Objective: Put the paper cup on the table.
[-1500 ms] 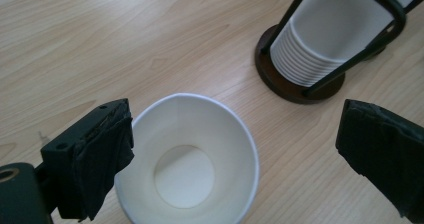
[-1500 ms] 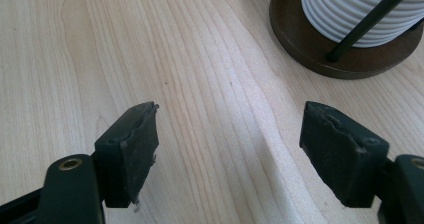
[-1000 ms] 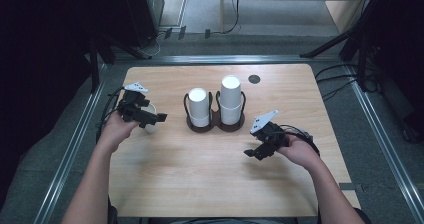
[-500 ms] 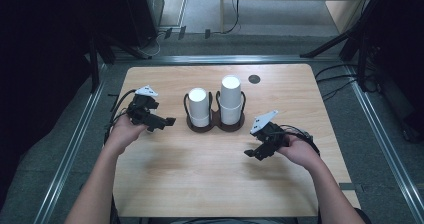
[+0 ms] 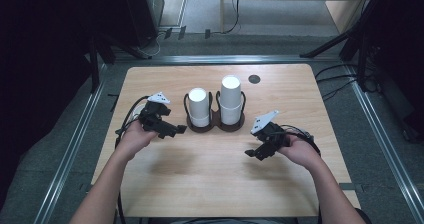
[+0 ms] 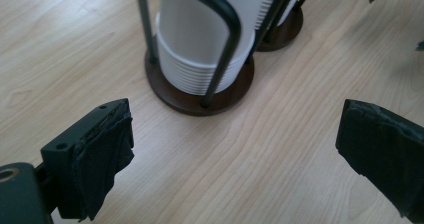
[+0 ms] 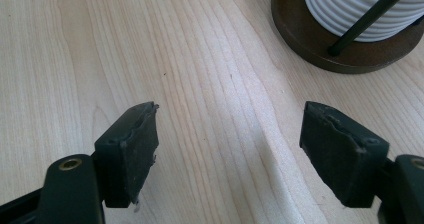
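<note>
Left tool (image 5: 180, 129) spread beside cup stack (image 5: 198, 107); right tool (image 5: 248, 153) spread, apart; ribbed rims clear close-up.

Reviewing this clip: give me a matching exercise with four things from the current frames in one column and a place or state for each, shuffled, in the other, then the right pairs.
Things
1. left gripper
2. right gripper
3. shorter cup stack
4. taller cup stack

Places or states
A. in the right-hand ring of the wire holder
B. open, jaws close beside the holder's left base
C. in the left-hand ring of the holder
D. open, over bare wood nearer the person than the holder

Pairs: 1-B, 2-D, 3-C, 4-A
</note>
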The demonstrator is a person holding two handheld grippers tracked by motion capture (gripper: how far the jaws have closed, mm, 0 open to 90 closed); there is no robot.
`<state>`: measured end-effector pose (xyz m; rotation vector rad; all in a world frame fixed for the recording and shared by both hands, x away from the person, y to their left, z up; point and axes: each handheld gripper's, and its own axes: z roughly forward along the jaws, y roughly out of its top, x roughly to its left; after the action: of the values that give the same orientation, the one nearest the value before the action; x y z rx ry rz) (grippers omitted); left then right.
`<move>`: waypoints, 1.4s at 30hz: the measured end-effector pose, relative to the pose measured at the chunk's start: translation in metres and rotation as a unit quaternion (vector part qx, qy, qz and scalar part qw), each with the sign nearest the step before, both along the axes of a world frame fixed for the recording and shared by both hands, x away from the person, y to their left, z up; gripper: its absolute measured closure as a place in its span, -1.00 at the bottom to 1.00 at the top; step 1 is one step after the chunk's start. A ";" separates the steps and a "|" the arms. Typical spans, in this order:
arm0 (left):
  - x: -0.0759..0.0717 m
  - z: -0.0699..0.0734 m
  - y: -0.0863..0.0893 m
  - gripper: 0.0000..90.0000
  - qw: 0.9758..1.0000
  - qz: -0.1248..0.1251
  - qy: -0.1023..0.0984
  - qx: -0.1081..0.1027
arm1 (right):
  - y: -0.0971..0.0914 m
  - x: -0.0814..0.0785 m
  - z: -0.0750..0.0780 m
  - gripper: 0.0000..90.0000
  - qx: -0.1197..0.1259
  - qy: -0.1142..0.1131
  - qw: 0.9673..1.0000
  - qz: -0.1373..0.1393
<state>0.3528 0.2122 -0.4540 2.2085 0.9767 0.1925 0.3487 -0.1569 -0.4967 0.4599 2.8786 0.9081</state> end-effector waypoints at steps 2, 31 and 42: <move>-0.002 -0.002 -0.005 -0.95 1.000 -0.008 0.001 0.002 | 0.000 0.000 0.000 -0.48 0.000 -0.001 1.000 0.000; -0.019 -0.034 -0.072 -0.95 0.997 -0.074 0.018 0.015 | 0.000 -0.001 -0.001 -0.49 -0.002 -0.001 1.000 -0.002; -0.022 -0.048 -0.090 -0.95 0.996 -0.078 0.003 0.040 | 0.002 -0.002 -0.002 -0.49 -0.007 -0.001 1.000 0.001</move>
<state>0.3306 0.1219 -0.5021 2.3484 0.8082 0.1556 0.3466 -0.1554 -0.4987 0.4538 2.8826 0.8887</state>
